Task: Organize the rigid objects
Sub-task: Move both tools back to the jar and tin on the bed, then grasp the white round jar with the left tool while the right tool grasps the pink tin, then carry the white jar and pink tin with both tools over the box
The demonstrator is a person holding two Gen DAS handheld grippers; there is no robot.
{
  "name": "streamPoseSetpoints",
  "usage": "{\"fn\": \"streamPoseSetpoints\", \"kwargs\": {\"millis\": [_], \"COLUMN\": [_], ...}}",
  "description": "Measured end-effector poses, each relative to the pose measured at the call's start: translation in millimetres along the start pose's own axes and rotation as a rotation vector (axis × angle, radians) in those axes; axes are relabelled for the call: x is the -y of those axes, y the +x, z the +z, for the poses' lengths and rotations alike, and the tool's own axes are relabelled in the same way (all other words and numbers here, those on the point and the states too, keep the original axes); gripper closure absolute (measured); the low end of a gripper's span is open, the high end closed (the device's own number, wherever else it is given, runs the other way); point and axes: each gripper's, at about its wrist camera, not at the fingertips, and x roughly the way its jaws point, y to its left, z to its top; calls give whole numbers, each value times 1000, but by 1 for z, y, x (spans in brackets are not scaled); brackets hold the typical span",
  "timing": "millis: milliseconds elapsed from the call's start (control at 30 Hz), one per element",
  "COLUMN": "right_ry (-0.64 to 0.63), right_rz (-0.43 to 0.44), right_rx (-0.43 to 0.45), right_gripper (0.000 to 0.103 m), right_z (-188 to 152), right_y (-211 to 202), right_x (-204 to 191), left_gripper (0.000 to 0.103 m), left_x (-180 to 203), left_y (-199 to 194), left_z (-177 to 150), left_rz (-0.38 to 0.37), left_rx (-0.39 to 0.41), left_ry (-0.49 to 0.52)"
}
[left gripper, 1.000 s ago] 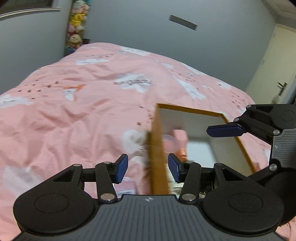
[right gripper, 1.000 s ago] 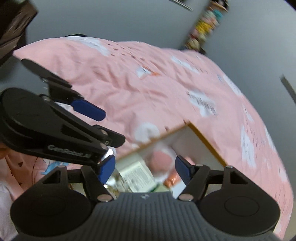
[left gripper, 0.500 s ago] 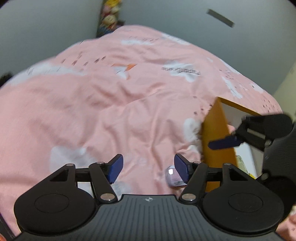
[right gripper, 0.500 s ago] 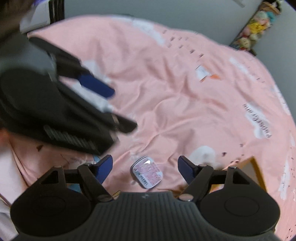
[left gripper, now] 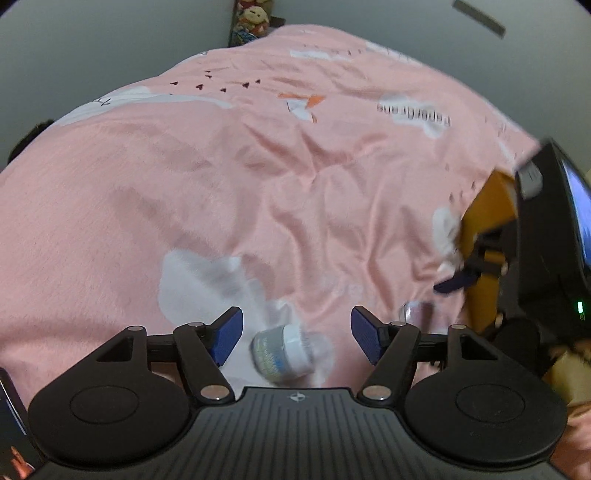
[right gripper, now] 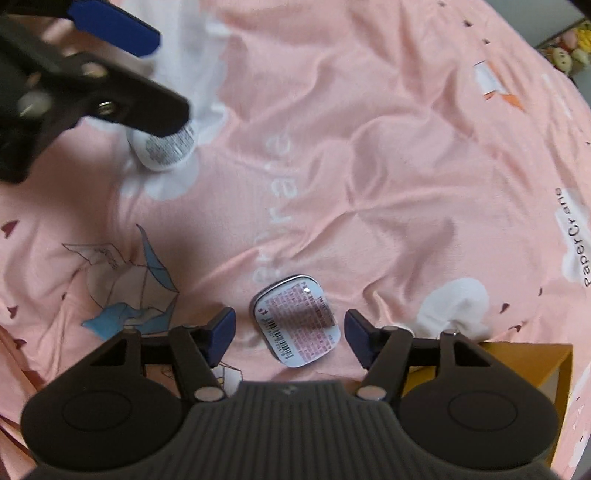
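Observation:
A small white jar (left gripper: 283,353) lies on its side on the pink bedspread between the open fingers of my left gripper (left gripper: 296,338). It shows in the right wrist view (right gripper: 162,147) under the left gripper's body. A flat rounded tin (right gripper: 295,325) with a pink label and barcode lies on the bedspread between the open fingers of my right gripper (right gripper: 290,334); in the left wrist view it is a blurred glint (left gripper: 413,310). Neither gripper touches its object. The orange-walled box (left gripper: 484,221) stands at the right, its corner also in the right wrist view (right gripper: 517,363).
The wrinkled pink bedspread (left gripper: 221,166) with white clouds and paper-crane prints fills both views. Plush toys (left gripper: 251,14) hang in the far corner by grey walls. The right gripper's body (left gripper: 546,240) stands in front of the box.
Both grippers have swung away from the box's opening and come down over the bedspread. The jar now lies between the left fingers and the tin between the right fingers.

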Motion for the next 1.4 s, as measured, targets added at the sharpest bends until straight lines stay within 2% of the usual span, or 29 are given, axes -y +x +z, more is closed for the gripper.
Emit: {"fn": "streamPoseSetpoints", "kwargs": {"millis": [167,267,400,533,667,767,800,1033,1267,1400], "right_ry": [-36,-33,-61,-67,-69,-66,-65,-19,27,46], "right_rz": [3,18,-9,-4,-8,-10,-12,-38,-52,-70], "right_rx": [-33,-44,-71,-84,-102,-106,-105,-71,24,82], "right_gripper": [38,42,43,47,47,48,48,49,50,50], "right_z": [6,8,10,15,20,22,22,14,10,6], "right_y": [18,21,24,30,38,43,44,30,-2,-28], "right_x": [3,3,3,2,2,-1,-1,-1,-4,-8], "left_gripper": [22,22,22,23,26,36,45,45,45,46], "left_x": [21,29,43,49,50,53,53,50,51,54], "left_y": [8,17,28,38,44,47,47,39,18,5], "left_z": [-13,-19,-30,-37,-40,-44,-45,-46,-42,-39], "left_rz": [74,103,172,200,230,254,258,226,146,128], "left_rx": [-15,-33,-45,-58,-51,-39,-35,8,81,126], "left_ry": [169,228,335,386,407,426,428,388,348,334]}}
